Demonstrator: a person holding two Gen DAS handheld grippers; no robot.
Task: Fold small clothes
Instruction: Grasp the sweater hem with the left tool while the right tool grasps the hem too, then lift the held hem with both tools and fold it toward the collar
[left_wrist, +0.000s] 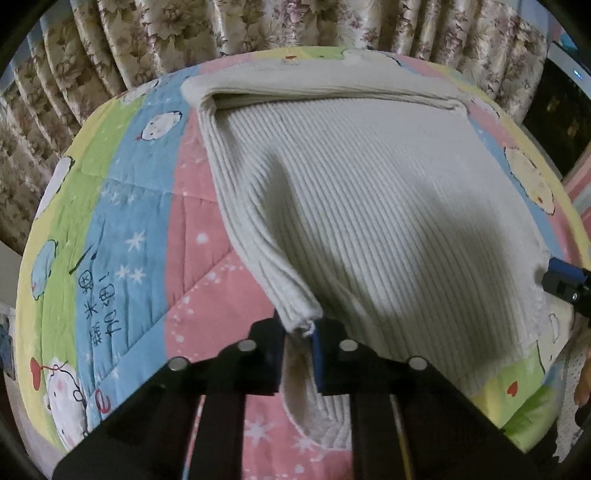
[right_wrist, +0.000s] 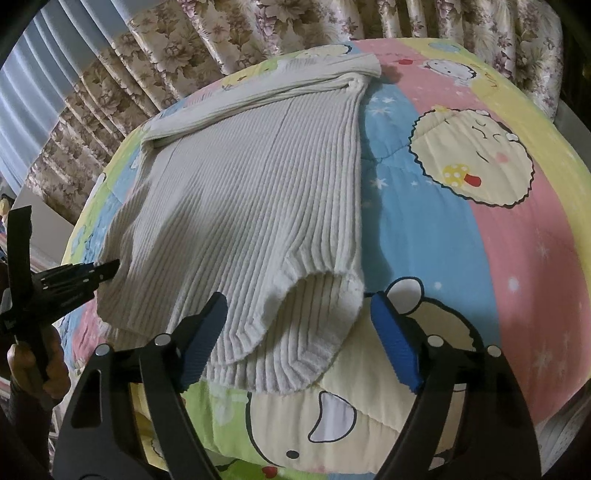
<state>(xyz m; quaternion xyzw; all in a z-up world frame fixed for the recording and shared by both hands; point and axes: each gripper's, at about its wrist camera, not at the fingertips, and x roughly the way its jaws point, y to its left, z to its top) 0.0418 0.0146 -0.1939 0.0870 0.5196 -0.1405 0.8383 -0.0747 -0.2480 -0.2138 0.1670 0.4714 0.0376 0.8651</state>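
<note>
**Left tongs clamped on sweater corner, right tongs open**

The cream ribbed sweater (left_wrist: 369, 192) lies flat on my cartoon-print quilt (left_wrist: 140, 229), sleeves folded across its far end. My left gripper (left_wrist: 299, 334) pinches the near hem corner. My right gripper (right_wrist: 295, 332) stands wide, straddling the opposite hem corner without pressing it.
</note>
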